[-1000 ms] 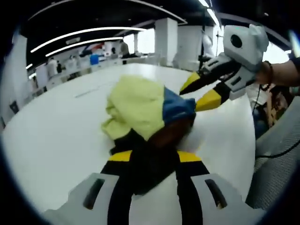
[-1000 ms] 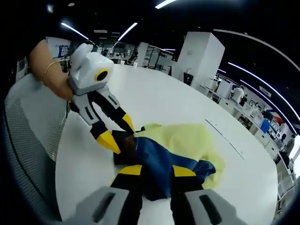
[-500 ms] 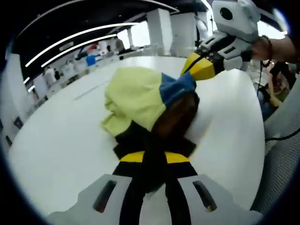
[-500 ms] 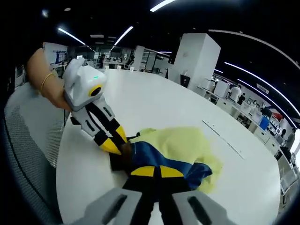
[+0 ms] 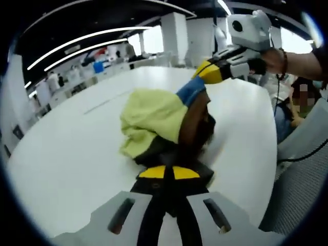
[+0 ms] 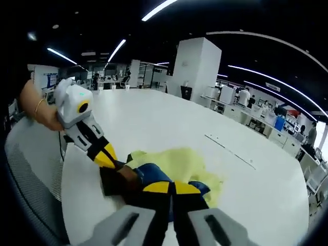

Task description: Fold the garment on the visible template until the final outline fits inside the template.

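The garment [image 5: 156,115] is a soft, light cloth in pale yellow, blue and a dark brown-black, bunched in a loose heap on the white surface [image 5: 66,154] near its rounded edge. In the left gripper view it sits at the centre, rising toward 1 o'clock where the blue corner is lifted. In the right gripper view the garment [image 6: 174,161] lies low in the middle, with the yellow part spread toward 3 o'clock.

The left claw [image 5: 169,173] has its jaws pressed together on the dark fold at 6 o'clock. The right claw [image 6: 170,188] is likewise pinched tight on the blue and dark edge; in the left gripper view the same claw [image 5: 207,73] holds the raised blue corner at 1 o'clock.

By the look of it the fabric is limp and will sag and crumple rather than keep a crease, so it needs tension between two grips. It seems light enough to lift freely, and not slippery. The best holds are likely at hems or corners, well apart, so the layers can be drawn flat. No template outline can be made out under the heap
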### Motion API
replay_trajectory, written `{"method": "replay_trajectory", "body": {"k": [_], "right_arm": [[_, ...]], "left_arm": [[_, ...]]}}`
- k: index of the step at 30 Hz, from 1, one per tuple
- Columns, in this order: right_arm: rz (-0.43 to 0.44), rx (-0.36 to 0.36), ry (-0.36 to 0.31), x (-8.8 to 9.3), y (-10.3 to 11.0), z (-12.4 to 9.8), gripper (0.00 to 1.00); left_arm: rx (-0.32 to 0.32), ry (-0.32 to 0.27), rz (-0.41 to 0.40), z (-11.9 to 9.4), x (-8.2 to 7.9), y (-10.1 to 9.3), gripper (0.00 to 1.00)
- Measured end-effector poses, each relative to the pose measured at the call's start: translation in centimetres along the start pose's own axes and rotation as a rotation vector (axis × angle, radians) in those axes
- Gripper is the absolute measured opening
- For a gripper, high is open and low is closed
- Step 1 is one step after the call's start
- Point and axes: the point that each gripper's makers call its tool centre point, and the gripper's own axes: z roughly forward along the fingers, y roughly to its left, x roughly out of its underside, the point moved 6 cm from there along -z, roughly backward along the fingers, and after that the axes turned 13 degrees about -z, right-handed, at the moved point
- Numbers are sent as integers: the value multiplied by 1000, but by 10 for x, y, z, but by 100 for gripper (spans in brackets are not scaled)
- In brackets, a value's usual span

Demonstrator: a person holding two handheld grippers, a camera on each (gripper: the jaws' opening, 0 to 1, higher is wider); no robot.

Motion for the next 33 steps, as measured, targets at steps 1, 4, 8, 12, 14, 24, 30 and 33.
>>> {"method": "replay_trajectory", "body": {"k": [1,4,8,12,14,24,30,33], "right_arm": [[6,4,-6,-1,-2,-1,0],[10,19,-13,-5,-8,-2,0],[-4,44,-6,-7,-18,-3,0],[-18,65,-9,-9,-30,-4,0],[-25,73,-7,-11,-36,-5,0],[-45,112,19,-9,-69,-1,0],[-47,124,37,-8,-87,2,0],[-54,141,51,-7,-100,4,0]], "left_arm": [[-5,-1,2,-2,-2,-1,0],[-14,-14,16,-9,-10,0,0],[-16,-46,1,-17,-22,0,0],[-41,-101,-9,-31,-39,8,0],[-50,-129,-6,-37,-47,12,0],[-149,-223,-51,-61,-79,54,0],[-181,-265,-140,-63,-89,80,0],[-223,-262,-123,-59,-91,94,0]]}}
